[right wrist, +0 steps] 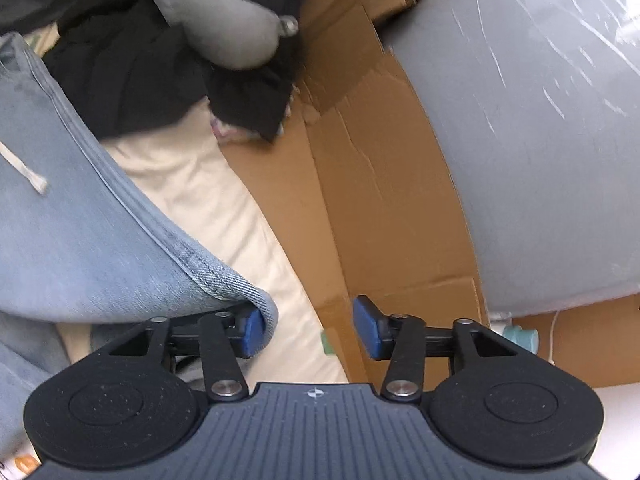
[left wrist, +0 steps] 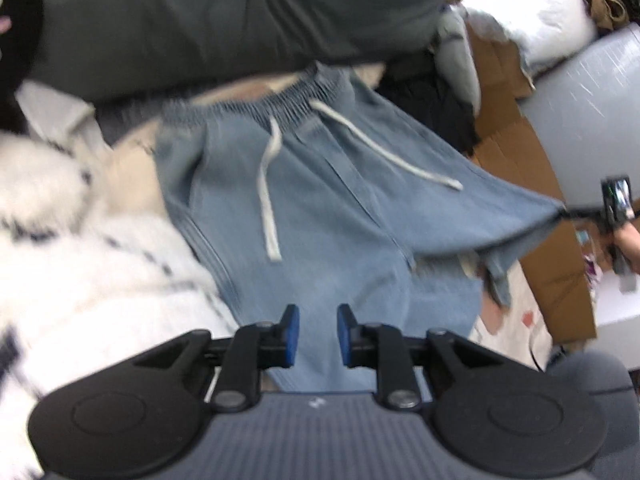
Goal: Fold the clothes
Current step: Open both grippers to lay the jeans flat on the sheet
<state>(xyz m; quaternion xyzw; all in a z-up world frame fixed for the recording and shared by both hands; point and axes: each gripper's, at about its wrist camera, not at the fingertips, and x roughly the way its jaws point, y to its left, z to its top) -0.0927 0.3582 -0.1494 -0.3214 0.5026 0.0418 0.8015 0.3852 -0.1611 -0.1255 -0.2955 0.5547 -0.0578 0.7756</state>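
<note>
While I watched through the left wrist camera, a pair of light blue shorts [left wrist: 320, 200] with an elastic waistband and a white drawstring [left wrist: 272, 200] filled the middle of the frame, lying on a cream sheet [right wrist: 192, 184]. Its waistband sat toward the top, under a dark green bundle [left wrist: 240, 12]. At lower centre, my left claw [left wrist: 318, 334] hovered over the lower part of the shorts, its blue pads spread a little, with nothing visibly between them.

At the right edge of that frame, the fabric was drawn out into a taut point ending at my right claw [left wrist: 576, 212]. From the right wrist camera, the right claw [right wrist: 308, 332] stood wide apart at lower centre; the hem of the shorts curled over its left pad [right wrist: 252, 330], hooked there rather than pinched.

A fluffy white garment with dark marks [left wrist: 80, 260] lay at the left of the left view, and brown cardboard [right wrist: 380, 200] ran down the middle of the right view.

I judged the step to be spreading or squaring the shorts. Whether a fold was coming or the fabric had just been let go, I could not tell.
</note>
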